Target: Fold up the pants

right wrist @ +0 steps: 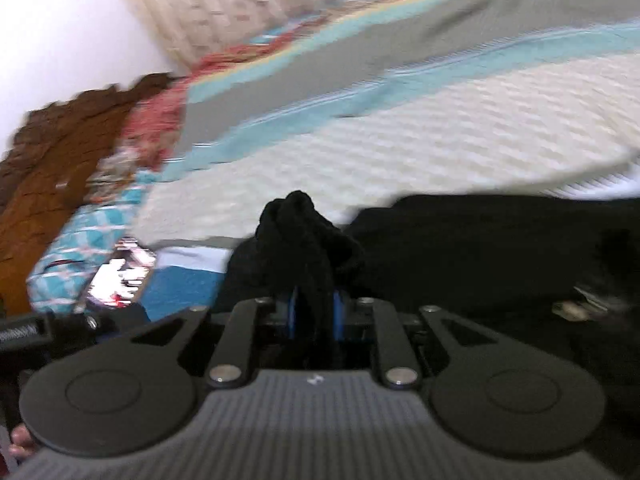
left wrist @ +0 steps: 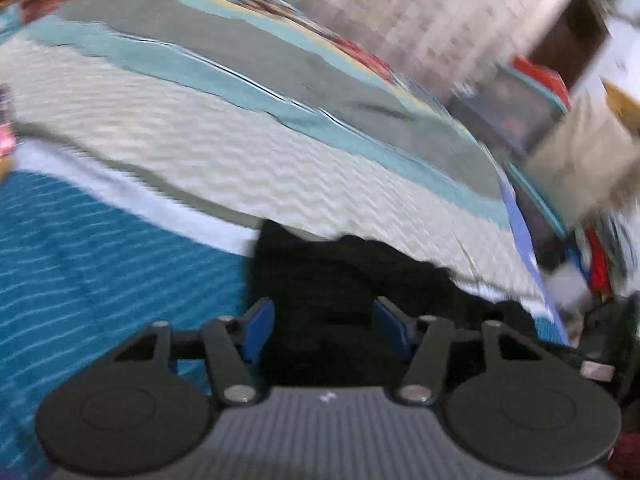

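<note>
1. Black pants point(right wrist: 480, 248) spread on striped bedcover point(right wrist: 400, 152), partly bunched.
2. Right gripper point(right wrist: 314, 312) clamped narrow on a gathered wad of pants fabric.
3. Left gripper point(left wrist: 324, 320) spread wide over dark cloth, holding nothing.
4. Likely soft, limp, light; prone to sagging and slipping.
5. Best taken at waistband or hem edges, corners apart.

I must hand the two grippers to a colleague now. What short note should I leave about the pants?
Right gripper: shut on a bunched fold of the black pants.
Left gripper: open, holding nothing, with the pants lying between and ahead of its fingers.
The pants lie on the striped bedspread, crumpled.
Done: one grasp only. No neat fold shows.
Left: probably grasp with the left, spread the pants flat, then fold.
</note>
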A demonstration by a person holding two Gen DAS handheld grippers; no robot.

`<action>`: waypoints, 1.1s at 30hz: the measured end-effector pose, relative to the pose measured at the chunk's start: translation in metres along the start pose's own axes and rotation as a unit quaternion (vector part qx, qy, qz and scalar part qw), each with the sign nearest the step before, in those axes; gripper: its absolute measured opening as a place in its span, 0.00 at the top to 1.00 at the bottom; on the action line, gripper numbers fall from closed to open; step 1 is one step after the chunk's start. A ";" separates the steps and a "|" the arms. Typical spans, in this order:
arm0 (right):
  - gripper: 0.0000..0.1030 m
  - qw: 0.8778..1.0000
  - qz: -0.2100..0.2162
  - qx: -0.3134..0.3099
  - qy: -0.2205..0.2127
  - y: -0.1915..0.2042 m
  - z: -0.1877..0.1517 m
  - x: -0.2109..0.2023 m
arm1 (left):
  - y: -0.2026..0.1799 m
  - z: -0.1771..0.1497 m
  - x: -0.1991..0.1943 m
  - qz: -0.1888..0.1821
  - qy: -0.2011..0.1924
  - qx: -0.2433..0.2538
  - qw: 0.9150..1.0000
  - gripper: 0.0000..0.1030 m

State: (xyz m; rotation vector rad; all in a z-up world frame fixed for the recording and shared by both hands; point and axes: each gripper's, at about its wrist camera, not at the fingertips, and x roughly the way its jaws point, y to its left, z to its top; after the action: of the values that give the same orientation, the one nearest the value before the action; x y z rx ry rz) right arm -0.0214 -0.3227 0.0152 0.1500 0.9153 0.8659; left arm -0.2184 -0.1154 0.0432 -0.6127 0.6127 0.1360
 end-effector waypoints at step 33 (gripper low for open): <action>0.84 0.978 -0.087 0.098 -0.162 -0.114 -0.023 -0.138 | -0.128 0.068 0.055 -0.036 0.075 0.138 0.987 0.14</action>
State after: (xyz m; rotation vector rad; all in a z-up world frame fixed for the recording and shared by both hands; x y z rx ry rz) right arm -0.0137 -0.5020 0.0359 0.3658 0.6932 0.5658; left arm -0.1014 -0.1833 0.1192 -0.3772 0.7392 -0.0628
